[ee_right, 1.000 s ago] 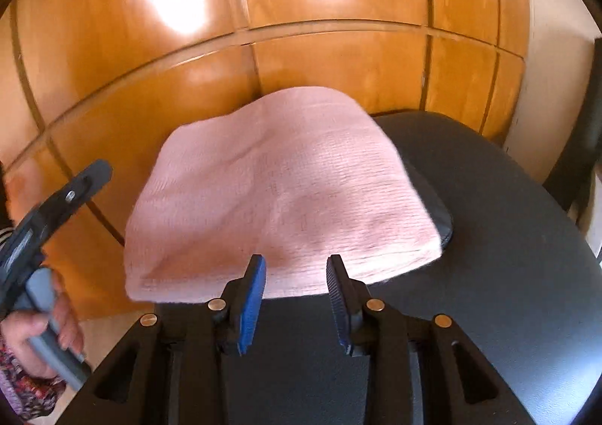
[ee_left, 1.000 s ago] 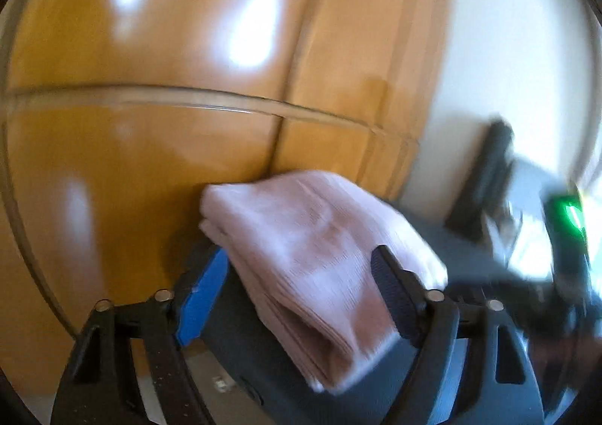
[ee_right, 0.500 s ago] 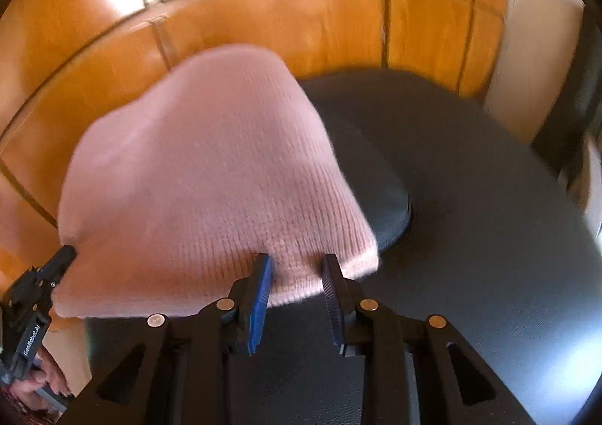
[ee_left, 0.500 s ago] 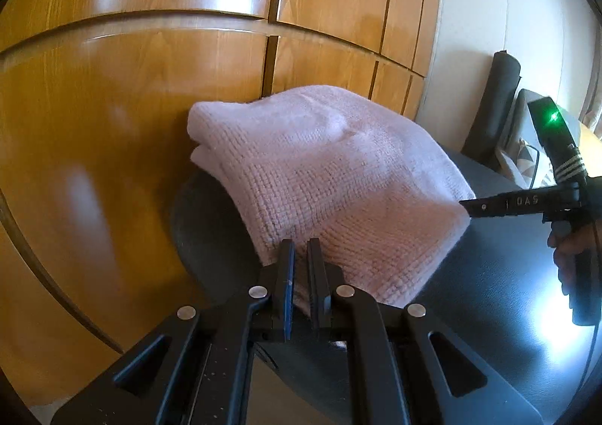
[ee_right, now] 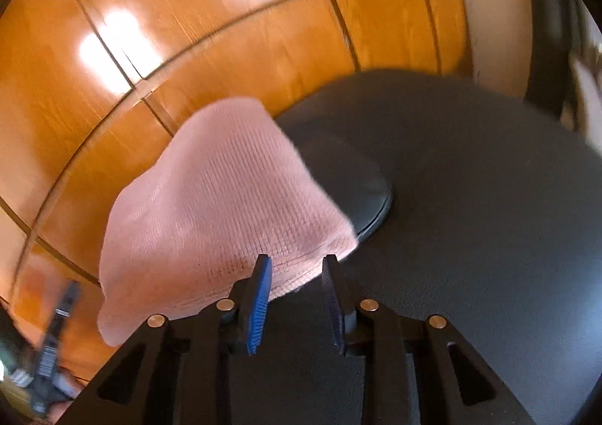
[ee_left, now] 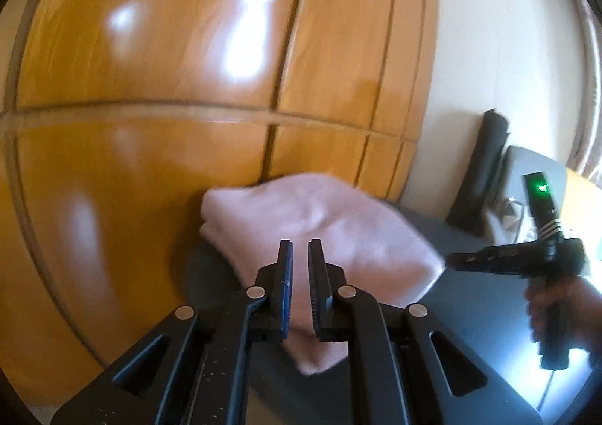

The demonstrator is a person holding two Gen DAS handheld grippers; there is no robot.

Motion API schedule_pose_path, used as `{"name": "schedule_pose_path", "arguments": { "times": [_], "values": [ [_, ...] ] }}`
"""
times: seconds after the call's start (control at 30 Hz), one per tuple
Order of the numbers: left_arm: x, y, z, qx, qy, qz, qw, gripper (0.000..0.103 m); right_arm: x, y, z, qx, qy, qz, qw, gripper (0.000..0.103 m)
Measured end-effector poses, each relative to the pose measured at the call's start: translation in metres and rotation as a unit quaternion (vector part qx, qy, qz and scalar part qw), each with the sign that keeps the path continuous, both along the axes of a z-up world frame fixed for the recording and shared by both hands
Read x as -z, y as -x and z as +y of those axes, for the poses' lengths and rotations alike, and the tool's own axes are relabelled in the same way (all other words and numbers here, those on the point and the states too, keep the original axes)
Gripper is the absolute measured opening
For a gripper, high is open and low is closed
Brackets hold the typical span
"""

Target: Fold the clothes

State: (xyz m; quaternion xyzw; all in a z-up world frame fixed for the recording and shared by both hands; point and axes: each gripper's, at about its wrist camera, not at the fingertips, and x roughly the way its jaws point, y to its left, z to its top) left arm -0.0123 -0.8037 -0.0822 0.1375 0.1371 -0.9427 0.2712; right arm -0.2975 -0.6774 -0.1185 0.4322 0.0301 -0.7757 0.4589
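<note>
On the dark tabletop (ee_right: 489, 180), close to the wooden cabinet doors (ee_left: 150, 67), the pink knitted garment (ee_right: 225, 207) lies in a layered fold, partly over a round black pad (ee_right: 361, 195). Any further fold should keep its edges square. Right gripper (ee_right: 295, 270) fingers stand apart at its near hem; left gripper (ee_left: 300, 255) fingers are nearly together, holding nothing.
</note>
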Motion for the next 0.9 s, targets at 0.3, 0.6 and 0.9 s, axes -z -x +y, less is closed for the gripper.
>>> {"name": "schedule_pose_path", "arguments": {
  "times": [0.3,0.6,0.9],
  "values": [
    [0.050,0.053,-0.002,0.021,-0.019,-0.134,0.9906,0.013,0.008,-0.003,-0.046,-0.061,-0.109,0.045,0.991,0.013],
    [0.020,0.037,0.035,-0.037,-0.049,-0.128,0.9899,0.069,-0.021,-0.049,0.001,-0.007,-0.075,0.065,0.995,0.059],
    [-0.013,0.013,0.071,-0.122,-0.075,-0.152,0.9780,0.083,-0.058,-0.120,0.023,-0.016,-0.075,0.138,0.987,0.088]
  ]
}}
